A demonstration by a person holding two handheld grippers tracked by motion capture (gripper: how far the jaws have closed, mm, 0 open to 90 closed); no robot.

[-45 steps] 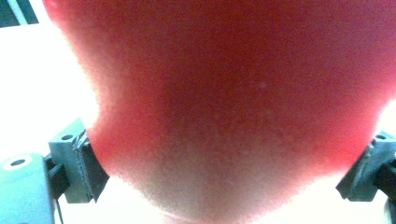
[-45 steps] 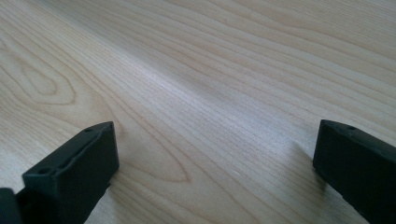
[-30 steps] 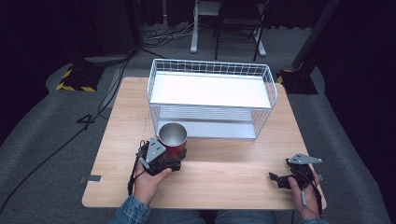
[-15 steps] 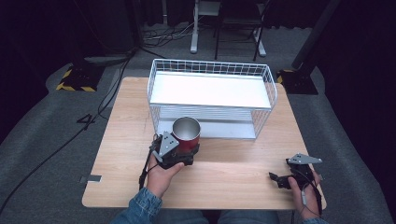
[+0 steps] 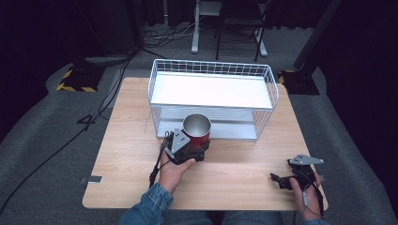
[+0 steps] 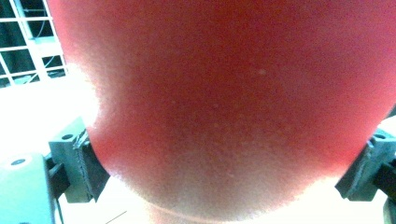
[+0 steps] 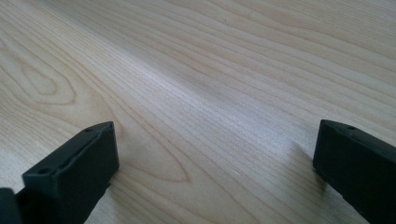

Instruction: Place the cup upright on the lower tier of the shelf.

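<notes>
Red cup [image 5: 196, 131], round with a shiny metal inside, looks empty and sits clamped in the left gripper [image 5: 187, 149]. It's right in front of the white wire basket [image 5: 212, 70]. Right gripper [image 5: 287, 179] jaws are spread wide over the wood table [image 5: 244, 173].

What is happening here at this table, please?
A person works with a gripper in each hand. The left gripper is shut on a red cup with a metal inside, just in front of the white wire rack. The right gripper rests open and empty on the wooden table.

Red cup [image 5: 196, 132], white wire basket [image 5: 212, 89], pale wood-grain table [image 5: 131, 131].
</notes>
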